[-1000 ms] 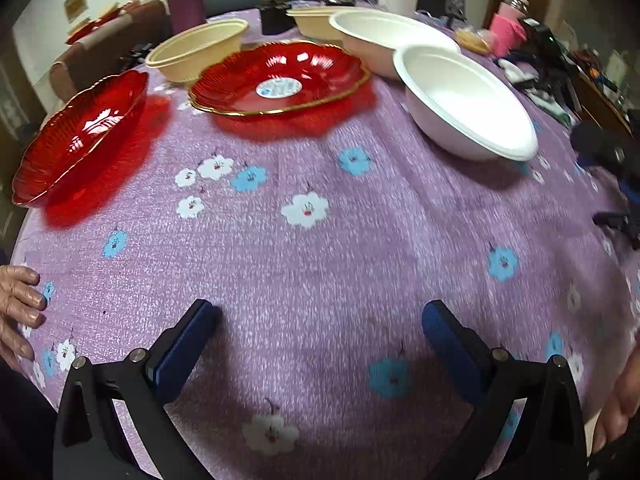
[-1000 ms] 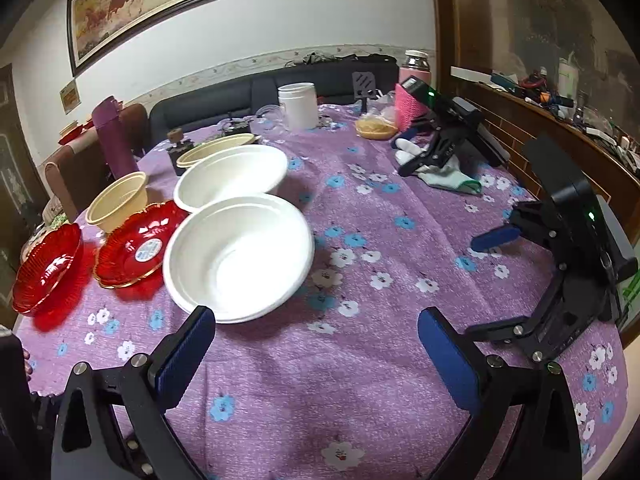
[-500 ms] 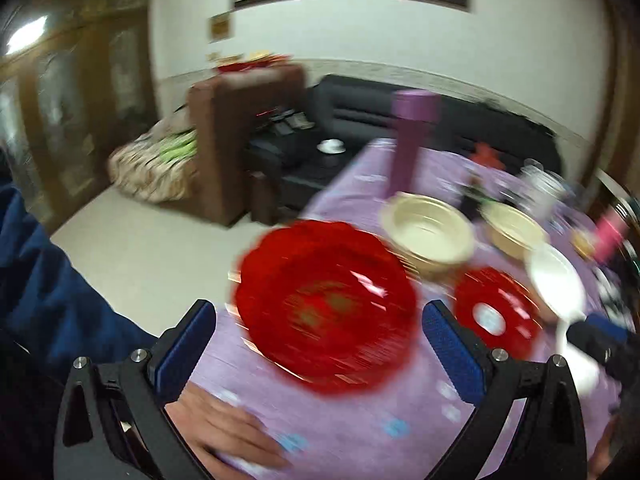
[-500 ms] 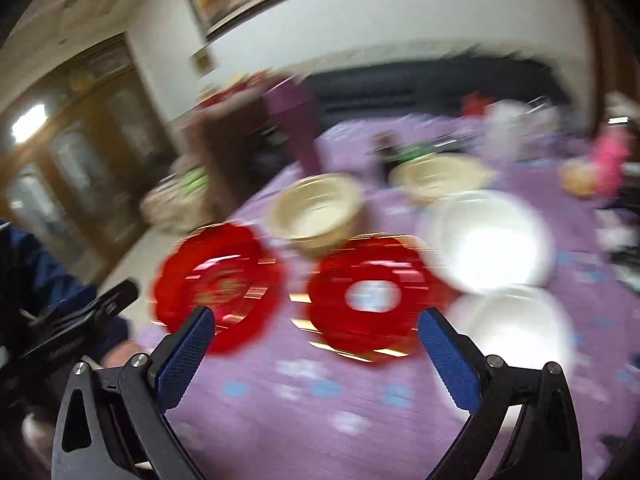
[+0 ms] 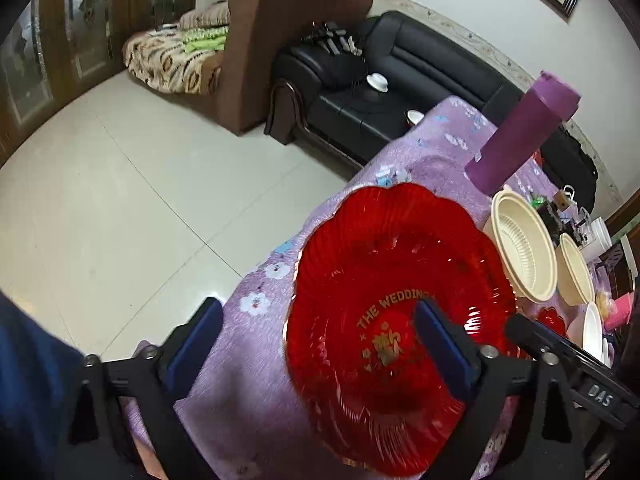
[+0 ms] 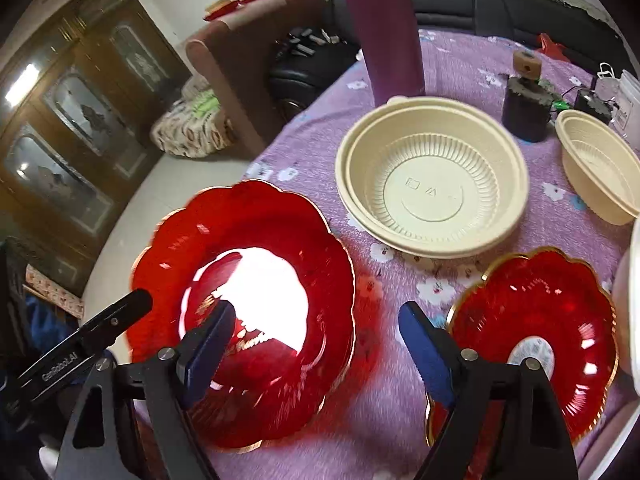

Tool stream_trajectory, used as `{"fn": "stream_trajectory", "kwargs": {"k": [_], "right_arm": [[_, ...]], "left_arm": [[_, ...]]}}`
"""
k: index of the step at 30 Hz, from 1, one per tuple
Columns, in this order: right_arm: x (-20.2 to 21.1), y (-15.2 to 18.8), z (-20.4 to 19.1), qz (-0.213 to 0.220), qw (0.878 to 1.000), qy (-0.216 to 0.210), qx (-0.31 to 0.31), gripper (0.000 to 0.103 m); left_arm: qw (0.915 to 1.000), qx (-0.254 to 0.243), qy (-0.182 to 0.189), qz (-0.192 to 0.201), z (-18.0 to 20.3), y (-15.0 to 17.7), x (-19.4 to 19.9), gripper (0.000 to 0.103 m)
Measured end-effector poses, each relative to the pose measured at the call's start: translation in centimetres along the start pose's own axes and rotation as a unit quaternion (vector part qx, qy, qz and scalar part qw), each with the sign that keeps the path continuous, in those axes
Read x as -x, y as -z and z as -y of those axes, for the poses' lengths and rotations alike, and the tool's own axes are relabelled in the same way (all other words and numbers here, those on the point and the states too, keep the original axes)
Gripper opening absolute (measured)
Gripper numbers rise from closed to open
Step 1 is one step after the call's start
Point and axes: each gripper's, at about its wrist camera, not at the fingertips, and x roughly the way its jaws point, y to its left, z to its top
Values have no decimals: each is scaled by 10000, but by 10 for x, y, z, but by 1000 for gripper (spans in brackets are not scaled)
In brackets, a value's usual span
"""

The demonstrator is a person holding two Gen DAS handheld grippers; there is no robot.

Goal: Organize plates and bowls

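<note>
Since the earlier frames both grippers have swung from the middle of the tabletop (image 6: pixel 472 60) to the red plate at its edge (image 5: pixel 396 320), and both pairs of jaws have just been closing in a little. The left gripper (image 5: pixel 320 344) stands with jaws wide, one blue pad over the cloth outside the plate's rim and the other over its gold lettering; whether either pad touches the plate is hard to tell. The right gripper (image 6: pixel 316 348) is likewise wide: one pad lies over this plate and the other over the cloth between it and the second red plate (image 6: pixel 536 340); contact cannot be made out here either.

Glare whitens the centre of the near plate in the right wrist view and blurs its lettering. The second plate, beside the first, carries a round sticker, partly hidden by the gripper's frame. A white bowl (image 6: pixel 632 304) beyond it is cut off by the picture's edge.

Behind the red plate stands a cream ribbed bowl (image 6: pixel 432 176), which looks like two nested, nothing inside; farther off is another cream bowl (image 6: pixel 600 164), also empty. A purple flask (image 6: pixel 386 24) rises behind the ribbed bowl, with a dark corked jar (image 6: pixel 526 96) alongside. Past the tabletop's edge are a black sofa (image 5: pixel 400 76) and a brown armchair (image 5: pixel 264 48).
</note>
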Motion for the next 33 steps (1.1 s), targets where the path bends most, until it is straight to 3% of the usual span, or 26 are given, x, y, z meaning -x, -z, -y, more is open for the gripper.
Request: {"fn": "stream_trajectory", "kwargs": {"k": [1, 3, 5, 8, 11, 17, 22, 27, 31, 33], "right_arm": [[-8, -3, 0, -74, 10000, 28, -16, 81], [-16, -7, 3, -208, 9998, 50, -59, 71], [-26, -9, 2, -340, 9994, -6, -66, 49], [-27, -9, 3, -294, 9995, 145, -12, 37], [-13, -5, 10, -238, 9997, 11, -61, 27], [24, 26, -5, 78, 9993, 109, 338, 27], [39, 63, -8, 146, 9991, 43, 400, 27], [39, 92, -6, 136, 9990, 135, 416, 27], [27, 93, 0, 37, 9995, 153, 275, 28], [35, 97, 2, 29, 9997, 40, 226, 31]], "left_arm": [[10000, -11, 5, -73, 0, -1, -5, 82], [9994, -43, 85, -340, 4, -3, -22, 51], [9986, -172, -77, -488, 11, 1, -28, 48], [9991, -209, -144, -345, 13, 2, -22, 48], [9997, -160, -70, -156, 10, 6, -2, 48], [9989, -351, -224, 236, 15, 30, 35, 48], [9987, -329, -215, 314, 5, 63, 51, 48], [9987, -340, -344, 171, 2, 79, 39, 48], [9969, -429, -649, 74, 2, 82, 28, 48], [9976, -362, -567, 151, -1, 85, 37, 50]]}}
